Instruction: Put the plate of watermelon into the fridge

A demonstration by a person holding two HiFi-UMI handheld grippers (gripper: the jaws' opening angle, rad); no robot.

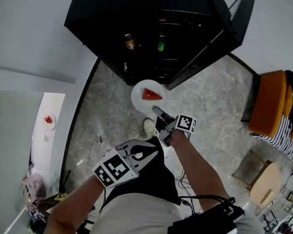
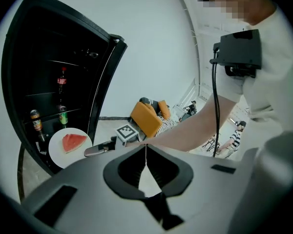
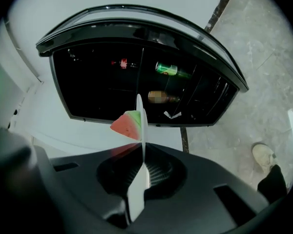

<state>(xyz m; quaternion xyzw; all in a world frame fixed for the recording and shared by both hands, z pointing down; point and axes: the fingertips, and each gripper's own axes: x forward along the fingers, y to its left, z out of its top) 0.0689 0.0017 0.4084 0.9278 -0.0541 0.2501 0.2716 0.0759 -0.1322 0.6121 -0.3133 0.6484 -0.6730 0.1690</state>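
Observation:
A white plate point(image 1: 142, 97) with a red watermelon wedge point(image 1: 151, 94) hangs in front of the open black fridge point(image 1: 136, 13). My right gripper point(image 1: 157, 112) is shut on the plate's near rim. In the right gripper view the plate point(image 3: 141, 126) shows edge-on between the jaws, with the wedge point(image 3: 127, 124) on its left face and the fridge shelves point(image 3: 136, 77) behind it. My left gripper point(image 1: 147, 152) hangs lower, near my body, shut and empty. The left gripper view shows its jaws meeting in a thin line point(image 2: 146, 152), with the plate point(image 2: 58, 155) at the far left.
Bottles and a green can point(image 1: 161, 45) stand on the fridge shelves. The fridge door point(image 1: 205, 52) swings out to the right. An orange chair point(image 1: 271, 104) is at the right. A white counter point(image 1: 49, 130) with another red item is at the left. A shoe point(image 1: 150, 126) rests on the marble floor.

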